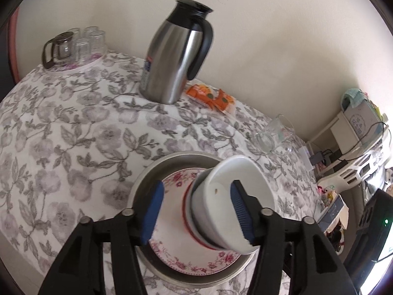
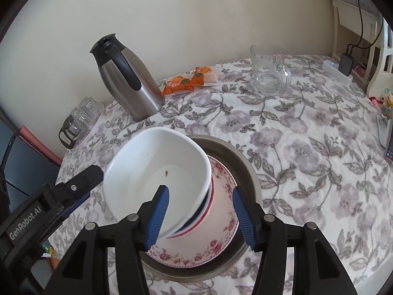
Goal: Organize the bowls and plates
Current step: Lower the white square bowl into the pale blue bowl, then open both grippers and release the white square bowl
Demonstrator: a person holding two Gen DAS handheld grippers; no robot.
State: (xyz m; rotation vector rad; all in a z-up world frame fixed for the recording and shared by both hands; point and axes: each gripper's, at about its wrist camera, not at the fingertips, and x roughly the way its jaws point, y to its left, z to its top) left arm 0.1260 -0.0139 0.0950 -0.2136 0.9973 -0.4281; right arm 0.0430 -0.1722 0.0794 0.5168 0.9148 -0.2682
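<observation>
Stack: you have the white bowl [image 2: 157, 172] nested on a red-rimmed bowl [image 2: 208, 211], on the floral plate [image 2: 221, 241], inside the steel basin [image 2: 248, 172], so the dishes gather in 1 pile.
Tilt: the white bowl leans toward the thermos [image 2: 127, 78], so it looks not yet seated.
Left gripper [image 1: 196, 211]: jaws spread; the bowl wall lies between the 2 pads, and the right pad overlaps it, though you cannot tell from here whether they touch.
Right gripper [image 2: 201, 211]: jaws spread, gripping nothing; 1 finger [image 2: 159, 213] crosses the bowl's near rim, the other hangs over the plate.
Judgement: level the bowl before letting go.
</observation>
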